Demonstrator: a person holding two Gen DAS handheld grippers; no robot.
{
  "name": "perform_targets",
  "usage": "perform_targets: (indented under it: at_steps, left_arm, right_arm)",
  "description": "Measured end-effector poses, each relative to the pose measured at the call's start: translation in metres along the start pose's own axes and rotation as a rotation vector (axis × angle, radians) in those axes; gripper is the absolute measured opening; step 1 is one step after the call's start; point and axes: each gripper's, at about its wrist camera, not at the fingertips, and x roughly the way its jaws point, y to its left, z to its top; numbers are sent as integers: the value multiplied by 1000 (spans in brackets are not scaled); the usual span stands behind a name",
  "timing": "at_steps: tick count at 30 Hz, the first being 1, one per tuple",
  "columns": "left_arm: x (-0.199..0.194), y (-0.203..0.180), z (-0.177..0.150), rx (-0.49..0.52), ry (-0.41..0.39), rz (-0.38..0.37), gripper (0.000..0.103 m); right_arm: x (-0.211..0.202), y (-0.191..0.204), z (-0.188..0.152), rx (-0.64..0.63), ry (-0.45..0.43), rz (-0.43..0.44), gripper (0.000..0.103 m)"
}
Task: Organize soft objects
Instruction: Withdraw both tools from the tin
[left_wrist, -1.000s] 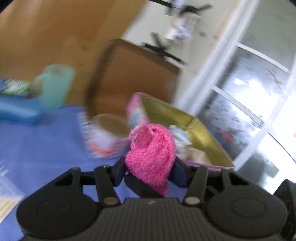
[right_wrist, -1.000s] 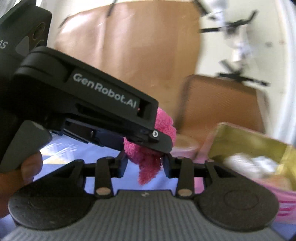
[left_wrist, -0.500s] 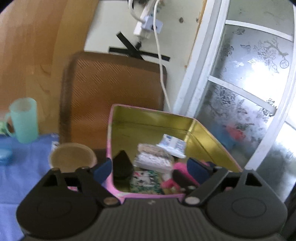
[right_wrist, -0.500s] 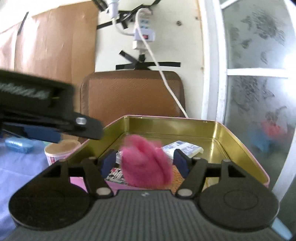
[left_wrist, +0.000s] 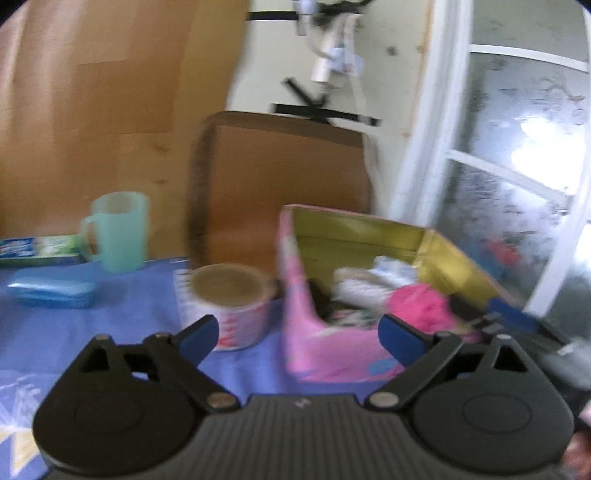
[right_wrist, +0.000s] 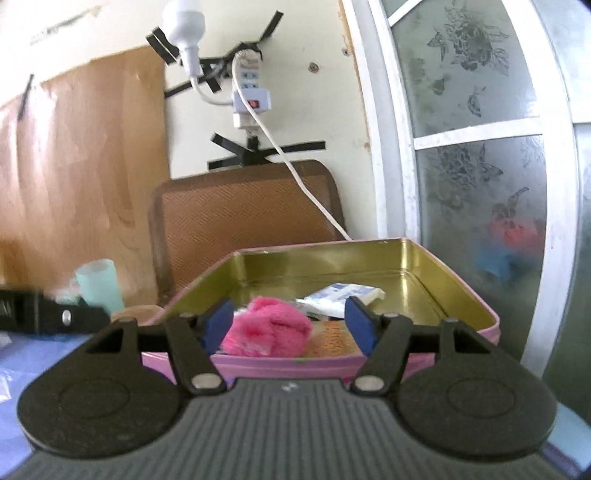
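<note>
A rectangular pink tin with a gold metal lining (right_wrist: 436, 266) sits on the blue cloth (left_wrist: 110, 317). A fuzzy pink knitted bundle (right_wrist: 267, 330) lies inside at its near wall, seemingly atop papers. Both the left gripper (left_wrist: 297, 332) and right gripper (right_wrist: 290, 325) are spread wide, holding nothing.

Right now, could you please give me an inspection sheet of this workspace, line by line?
Surface: blue tablecloth covers the table.
Job's things: pink knitted item lies loose inside the open pink tin, beside small packets.
Clutter: mint mug, paper-lidded cup left of the tin, blue case, flat green-blue box.
Grippers: left claw open, holding nothing; right claw open, just short of the tin, the pink item showing between its blue fingers.
Cables: white cord drops from a taped power strip behind the tin.
Surroundings: brown chair back, frosted window, wood panel.
</note>
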Motion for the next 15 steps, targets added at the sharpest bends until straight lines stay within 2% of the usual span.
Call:
perform_targets:
  at_steps: [7,15]
  left_arm:
    - [-6,65,-24,-69,47,202,97]
    - [-21,123,-47,-135,61,330,97]
  right_arm:
    - [-11,42,-7,-19,-25,139,65]
    - [-7,107,-27,-90,59,305,65]
